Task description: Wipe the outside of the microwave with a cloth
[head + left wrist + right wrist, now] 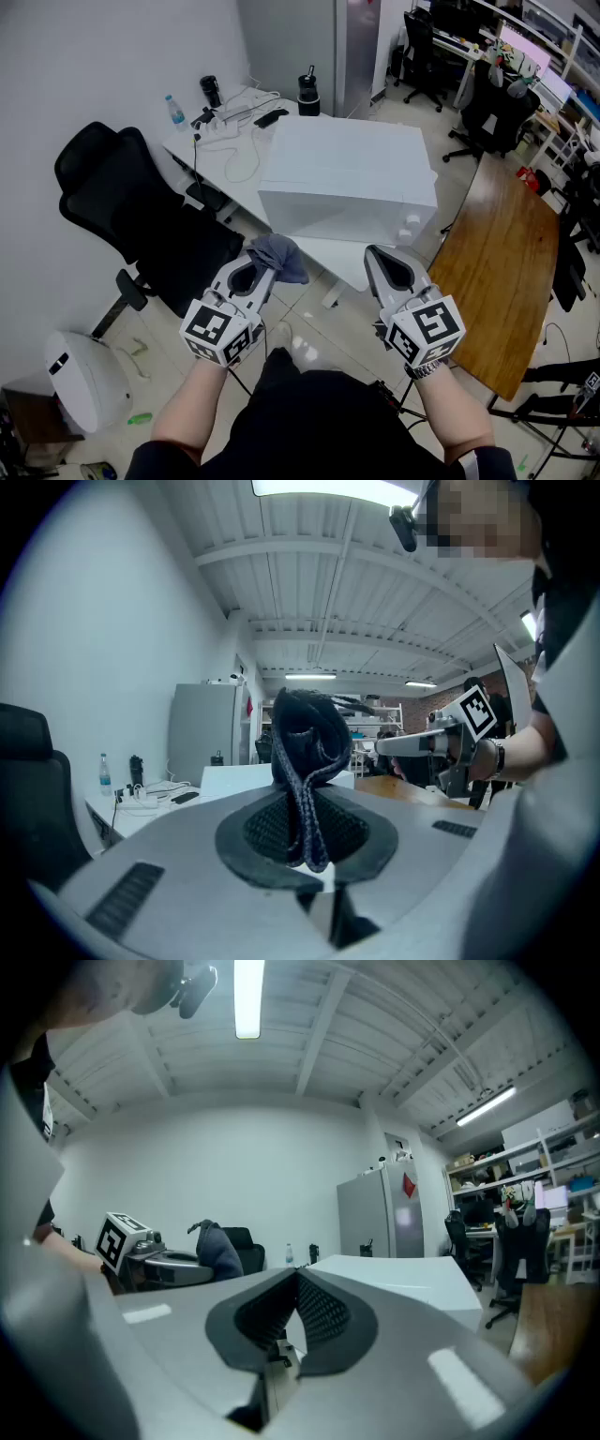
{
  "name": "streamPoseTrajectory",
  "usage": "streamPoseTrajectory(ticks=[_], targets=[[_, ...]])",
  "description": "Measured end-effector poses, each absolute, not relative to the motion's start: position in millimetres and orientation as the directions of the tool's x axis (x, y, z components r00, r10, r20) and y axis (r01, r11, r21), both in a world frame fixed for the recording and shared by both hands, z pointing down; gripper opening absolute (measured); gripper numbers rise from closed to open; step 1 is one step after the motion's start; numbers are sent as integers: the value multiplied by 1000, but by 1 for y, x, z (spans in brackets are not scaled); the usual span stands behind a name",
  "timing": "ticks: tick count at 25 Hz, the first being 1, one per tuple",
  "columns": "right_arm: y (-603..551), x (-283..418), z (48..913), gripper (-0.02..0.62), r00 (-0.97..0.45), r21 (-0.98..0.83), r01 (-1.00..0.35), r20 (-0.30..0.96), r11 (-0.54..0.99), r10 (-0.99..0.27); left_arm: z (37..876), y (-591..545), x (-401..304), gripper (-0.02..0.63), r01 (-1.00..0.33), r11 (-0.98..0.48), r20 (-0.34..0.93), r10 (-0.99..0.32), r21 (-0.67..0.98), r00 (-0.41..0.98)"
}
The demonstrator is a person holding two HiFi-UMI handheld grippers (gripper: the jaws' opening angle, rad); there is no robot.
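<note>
A: Where is the microwave point(347, 178) standing?
B: On the white table point(220, 159), upper middle of the head view. Only that view is showing its whole top. The left gripper view is catching just a white corner behind the cloth, and its front is washing out to plain white.

A: And the chair point(141, 220)?
B: It is standing at the left, beside the table. The left gripper view is cutting it off at the frame's edge.

A: The cloth point(279, 255)?
B: The left gripper point(255, 267) is clamping it, a dark bunch sticking up past the tips, near the microwave's lower front corner. Whether it is touching, I cannot tell.

A: The right gripper point(373, 255)?
B: It is clenched on nothing, its pads meeting. Its own view is showing the cloth from the side, at the left.

A: How are the arms lying?
B: Both forearms are reaching up from the bottom of the frame, with the grippers side by side and pointing nearly level at the microwave.
</note>
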State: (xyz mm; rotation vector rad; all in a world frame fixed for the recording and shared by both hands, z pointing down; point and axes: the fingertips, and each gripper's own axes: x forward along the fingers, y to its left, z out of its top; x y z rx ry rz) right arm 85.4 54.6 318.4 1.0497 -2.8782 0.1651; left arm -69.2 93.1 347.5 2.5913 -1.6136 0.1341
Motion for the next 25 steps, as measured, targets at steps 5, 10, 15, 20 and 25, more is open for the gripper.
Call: streamPoseTrajectory(ticks=[5, 10, 15, 20, 25], targets=[[44, 65, 318, 0, -765, -62, -643, 108, 763, -635, 360, 81, -105, 38, -913, -408, 140, -905, -14, 403], [24, 41, 320, 0, -760, -49, -647, 113, 761, -640, 382, 58, -143, 39, -925, -378, 177, -914, -43, 366], [-7, 9, 322, 0, -750, -40, -658, 118, 752, -651, 407, 24, -182, 39, -930, -365, 210, -914, -48, 348], [-41, -29, 325, 0, -743, -33, -666, 123, 745, -658, 442, -14, -210, 39, -911, -403, 265, -891, -89, 368], [-80, -68, 325, 0, -725, -14, -684, 134, 730, -676, 474, -56, -233, 38, -884, -460, 305, -855, -76, 419]])
